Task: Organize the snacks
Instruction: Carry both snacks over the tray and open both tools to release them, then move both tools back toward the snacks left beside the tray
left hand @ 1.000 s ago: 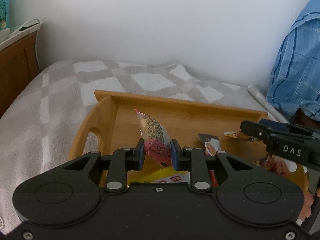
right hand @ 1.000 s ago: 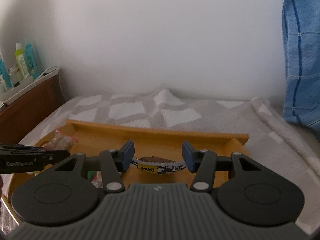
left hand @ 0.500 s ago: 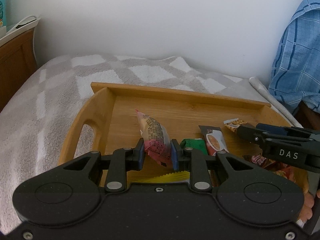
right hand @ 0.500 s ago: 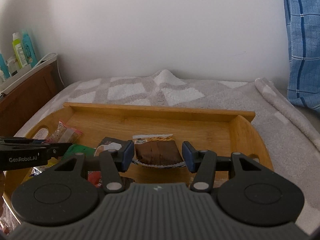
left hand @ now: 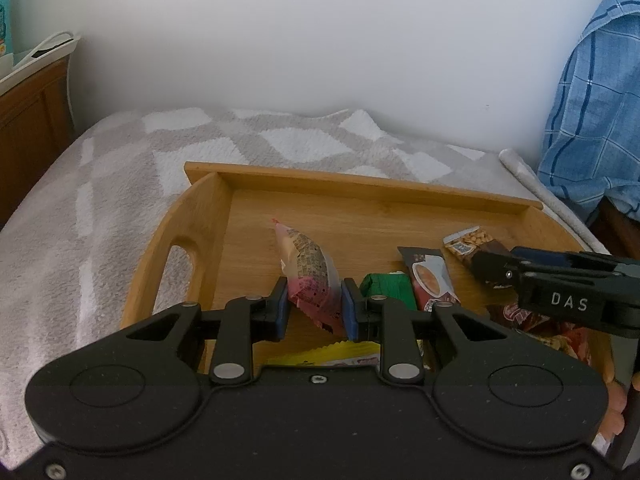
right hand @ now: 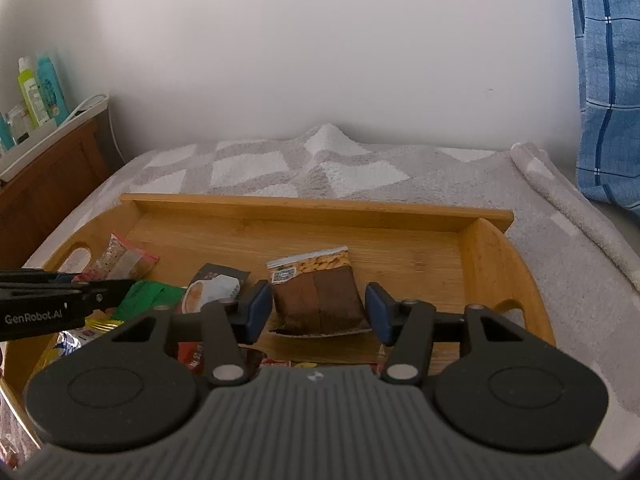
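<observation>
**Two tools over a snack tray on a bed**

I hold one tool in each hand above a wooden tray (right hand: 288,208) that rests on a bed covered by a grey and white checked blanket (left hand: 120,184).

My left tool (left hand: 314,308) is nearly closed, its blue pads pressing both sides of a pink and clear snack packet (left hand: 310,276). The packet stands tilted between the pads, its top pointing toward the tray's far left corner.

My right tool (right hand: 318,308) has just been opening. Its pads now stand a little apart from a brown peanut bar wrapper (right hand: 316,292), which sits between them without being pressed. Whether it lies flat on the tray floor I cannot tell.

Inside the tray, between the two tools, lie a green packet (left hand: 386,286) and a dark coffee sachet (left hand: 430,276), side by side. A yellow wrapper (left hand: 340,354) peeks out just below my left tool. More red wrappers (left hand: 536,320) are piled at the tray's near right side.

Bottles (right hand: 38,88) stand on a wooden shelf to the left. Blue checked cloth (right hand: 608,92) hangs at the right.
</observation>
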`<state>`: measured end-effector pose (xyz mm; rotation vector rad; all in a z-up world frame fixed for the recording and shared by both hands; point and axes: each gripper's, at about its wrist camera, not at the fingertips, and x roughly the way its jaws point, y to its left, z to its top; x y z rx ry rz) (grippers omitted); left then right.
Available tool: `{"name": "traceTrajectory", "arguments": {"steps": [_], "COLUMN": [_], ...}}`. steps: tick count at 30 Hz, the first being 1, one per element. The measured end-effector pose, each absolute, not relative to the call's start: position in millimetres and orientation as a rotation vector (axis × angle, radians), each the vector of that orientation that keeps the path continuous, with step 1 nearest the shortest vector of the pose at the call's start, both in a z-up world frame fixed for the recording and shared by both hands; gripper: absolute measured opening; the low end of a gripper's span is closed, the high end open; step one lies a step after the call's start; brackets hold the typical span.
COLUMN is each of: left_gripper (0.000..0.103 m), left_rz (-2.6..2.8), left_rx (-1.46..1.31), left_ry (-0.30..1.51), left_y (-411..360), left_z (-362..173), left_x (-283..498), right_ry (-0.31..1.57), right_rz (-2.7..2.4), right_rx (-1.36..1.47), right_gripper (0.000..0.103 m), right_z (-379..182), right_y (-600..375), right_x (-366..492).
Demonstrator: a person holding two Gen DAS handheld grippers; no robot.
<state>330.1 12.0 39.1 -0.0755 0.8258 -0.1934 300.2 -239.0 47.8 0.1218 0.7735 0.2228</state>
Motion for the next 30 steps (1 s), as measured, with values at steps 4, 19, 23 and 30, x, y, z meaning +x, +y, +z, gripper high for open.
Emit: {"name": "traceTrajectory", "arguments": {"steps": [4, 19, 23, 30], "left_gripper": [0.025, 0.077, 0.082, 0.085], "left_rz": [-0.192, -0.263, -0.290, -0.268], "left_rx": [-0.072, -0.022, -0.003, -0.005], "left_ry": [0.815, 0.731, 0.702, 0.666], "left_y": [13.2, 16.2, 16.2, 19.4], "left_z": [43.2, 83.9, 90.5, 88.7], "left_x": [327.5, 271.4, 239.5, 177.4], "right_ry": [0.757, 0.619, 0.568, 0.501], "right_rz": [0.217, 0.195, 0.197, 0.194], "right_rx": [0.135, 0.157, 0.172, 0.181], "right_gripper": [0.062, 0.091, 0.100, 0.103], "right_z": [52.7, 96.8, 104.5, 103.6], "right_y": [-239.2, -247.0, -251.1, -257.0], "right_x": [297.7, 246.4, 211.9, 145.5]}}
